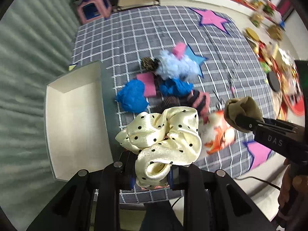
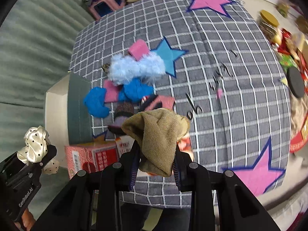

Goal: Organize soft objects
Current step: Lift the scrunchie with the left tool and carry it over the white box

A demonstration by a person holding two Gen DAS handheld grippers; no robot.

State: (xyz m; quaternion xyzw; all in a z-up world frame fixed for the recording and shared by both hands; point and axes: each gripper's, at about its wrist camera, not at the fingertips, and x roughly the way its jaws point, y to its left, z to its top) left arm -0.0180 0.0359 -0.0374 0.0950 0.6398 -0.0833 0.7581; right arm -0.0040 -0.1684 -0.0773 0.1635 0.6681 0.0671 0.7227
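Left gripper [image 1: 152,175] is clamping the scrunchie [image 1: 163,136], hanging just right of the open box [image 1: 77,115], so it's the nearer hand. Right gripper [image 2: 156,165] is pinching the tan sock [image 2: 157,140] over the blanket [image 2: 231,77], farther right from the box.

both wrist views look steeply down, close, sharing the checked cloth [image 1: 154,28].

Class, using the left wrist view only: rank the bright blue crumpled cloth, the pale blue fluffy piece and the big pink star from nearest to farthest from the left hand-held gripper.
1. Bright blue crumpled cloth, just beyond the left hand-held gripper, beside the white box.
2. Pale blue fluffy piece, mid-mat.
3. Big pink star, far edge of the mat.
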